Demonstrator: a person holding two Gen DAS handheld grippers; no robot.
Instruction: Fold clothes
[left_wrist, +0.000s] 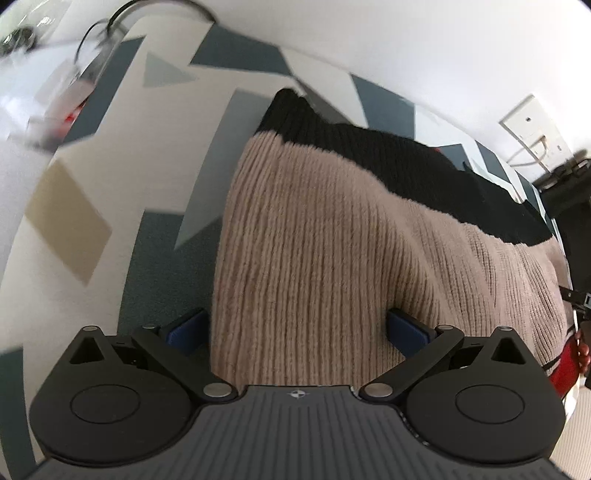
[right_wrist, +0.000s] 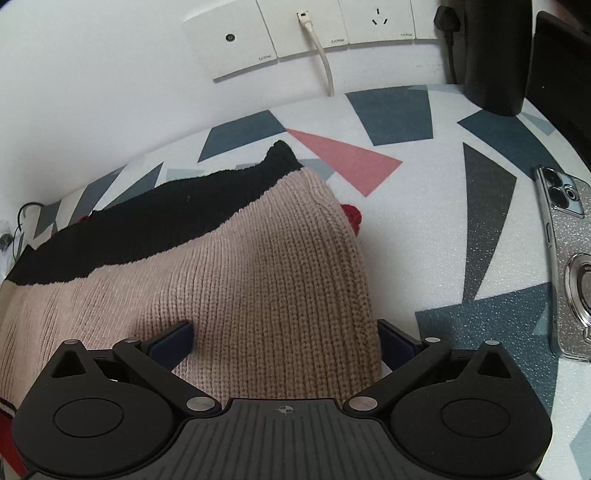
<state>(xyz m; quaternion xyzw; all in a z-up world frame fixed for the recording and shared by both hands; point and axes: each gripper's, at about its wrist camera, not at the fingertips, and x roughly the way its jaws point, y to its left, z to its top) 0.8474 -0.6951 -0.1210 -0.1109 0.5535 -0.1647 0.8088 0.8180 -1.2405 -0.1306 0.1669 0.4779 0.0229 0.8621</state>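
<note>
Two views, one garment. Left wrist view: left hand-held gripper (left_wrist: 297, 330) has its jaws spread wide, blue pads (left_wrist: 186, 330) sitting either side of a fold of the knit sweater (left_wrist: 332, 240). Fabric fills the gap between them; cannot tell if the pads actually press on it. Sweater is beige ribbed knit with a black band (left_wrist: 369, 147) along its far edge, lying on the tabletop (left_wrist: 92, 158), which has a white cover with grey, teal and tan geometric shapes. Left part of the frame is motion-blurred. Wall socket plate (left_wrist: 532, 125) with a cable at far right.

Right wrist view: right hand-held gripper (right_wrist: 284, 341) also wide apart, sweater (right_wrist: 258, 277) bunched between its pads (right_wrist: 173, 341); grip not confirmable. Black band (right_wrist: 166, 218) runs across the far side, a bit of red knit (right_wrist: 352, 216) pokes out at the right edge. Phone (right_wrist: 569, 258) in a clear glitter case lies face down on the tabletop (right_wrist: 424, 229), well apart from the sweater on the right. Socket plates (right_wrist: 306, 33) on the wall behind, white cable (right_wrist: 325, 62) plugged in. Dark cylinder (right_wrist: 495, 55) stands at the far right corner.
</note>
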